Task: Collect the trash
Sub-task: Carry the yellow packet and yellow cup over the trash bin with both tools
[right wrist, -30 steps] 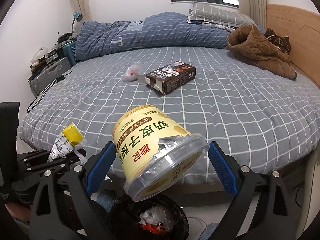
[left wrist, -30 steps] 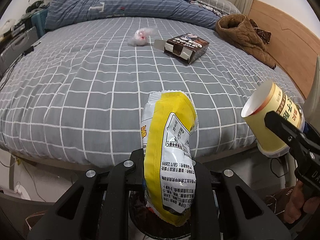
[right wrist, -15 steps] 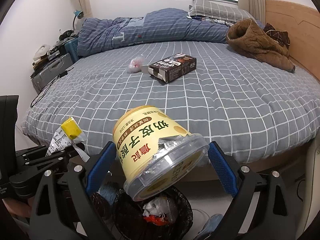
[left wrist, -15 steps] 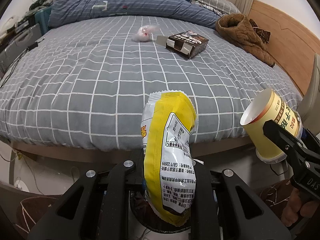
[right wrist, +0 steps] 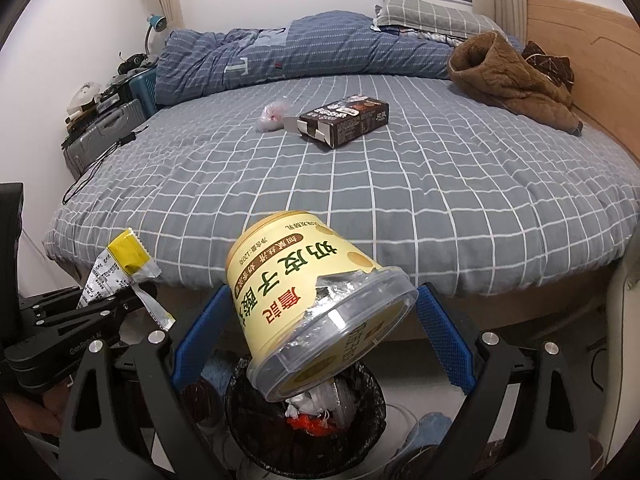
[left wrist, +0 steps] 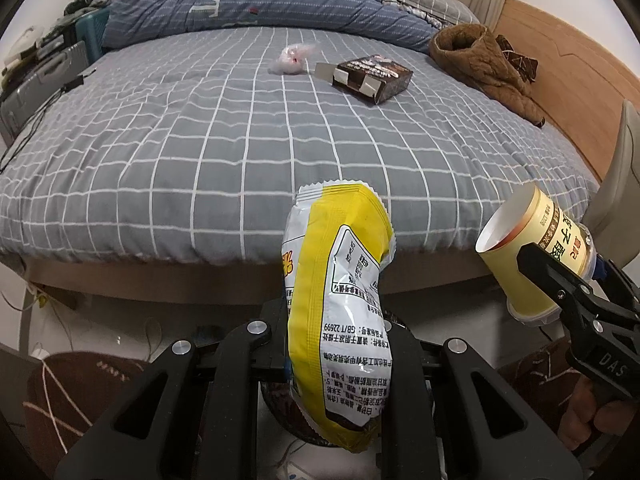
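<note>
Right wrist view: right gripper (right wrist: pixel 320 320) holds yogurt cup (right wrist: pixel 308 292) above bin (right wrist: pixel 248 432).

Both tools are made of matte black plastic, with angular arms that have long triangular cut-outs. The left gripper (left wrist: pixel 338 344) carries round silver screw heads on its joints, and in the right wrist view its side shows small pale letters, too small to read fully. The right gripper (right wrist: pixel 320 312) has bright blue textured pads (right wrist: pixel 442 334) on the inner faces of its fingers, also silver screws, and white letters "DAS" on its body. Bare skin of the right hand (left wrist: pixel 588 416) is visible under it.
</note>
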The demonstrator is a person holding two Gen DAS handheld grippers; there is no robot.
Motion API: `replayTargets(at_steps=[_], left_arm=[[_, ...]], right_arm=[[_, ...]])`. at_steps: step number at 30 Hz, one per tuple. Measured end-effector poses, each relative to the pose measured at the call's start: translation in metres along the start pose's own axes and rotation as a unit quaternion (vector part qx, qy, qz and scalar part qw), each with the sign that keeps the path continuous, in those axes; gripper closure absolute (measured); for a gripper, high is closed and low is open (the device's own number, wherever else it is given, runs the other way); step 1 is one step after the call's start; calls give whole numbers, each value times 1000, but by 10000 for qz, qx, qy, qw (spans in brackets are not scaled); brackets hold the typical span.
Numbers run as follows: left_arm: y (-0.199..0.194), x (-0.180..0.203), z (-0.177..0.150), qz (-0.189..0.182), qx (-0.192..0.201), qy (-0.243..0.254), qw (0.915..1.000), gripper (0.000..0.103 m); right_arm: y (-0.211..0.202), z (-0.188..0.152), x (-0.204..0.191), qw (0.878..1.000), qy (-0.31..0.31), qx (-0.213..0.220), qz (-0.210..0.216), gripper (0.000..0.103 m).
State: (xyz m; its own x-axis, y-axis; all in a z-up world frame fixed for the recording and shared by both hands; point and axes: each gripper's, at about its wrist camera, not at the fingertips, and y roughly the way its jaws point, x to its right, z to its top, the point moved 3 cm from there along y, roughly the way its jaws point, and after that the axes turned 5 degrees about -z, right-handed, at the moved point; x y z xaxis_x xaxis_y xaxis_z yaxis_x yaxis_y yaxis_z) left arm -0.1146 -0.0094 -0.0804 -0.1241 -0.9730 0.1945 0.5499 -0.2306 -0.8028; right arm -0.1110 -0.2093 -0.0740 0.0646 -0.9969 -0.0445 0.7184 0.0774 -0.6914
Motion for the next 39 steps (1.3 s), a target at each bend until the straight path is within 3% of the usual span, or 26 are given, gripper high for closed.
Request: replayTargets(at_steps=[20, 39], left_arm=[[-7, 24, -46, -85, -492, 135, 9987, 87], [73, 29, -59, -142, -1024, 181, 9945, 87]], right_arm=[[-24, -46, 11, 9989, 238, -369, -158, 14], [35, -72, 33, 9935, 323, -1015, -408, 14]])
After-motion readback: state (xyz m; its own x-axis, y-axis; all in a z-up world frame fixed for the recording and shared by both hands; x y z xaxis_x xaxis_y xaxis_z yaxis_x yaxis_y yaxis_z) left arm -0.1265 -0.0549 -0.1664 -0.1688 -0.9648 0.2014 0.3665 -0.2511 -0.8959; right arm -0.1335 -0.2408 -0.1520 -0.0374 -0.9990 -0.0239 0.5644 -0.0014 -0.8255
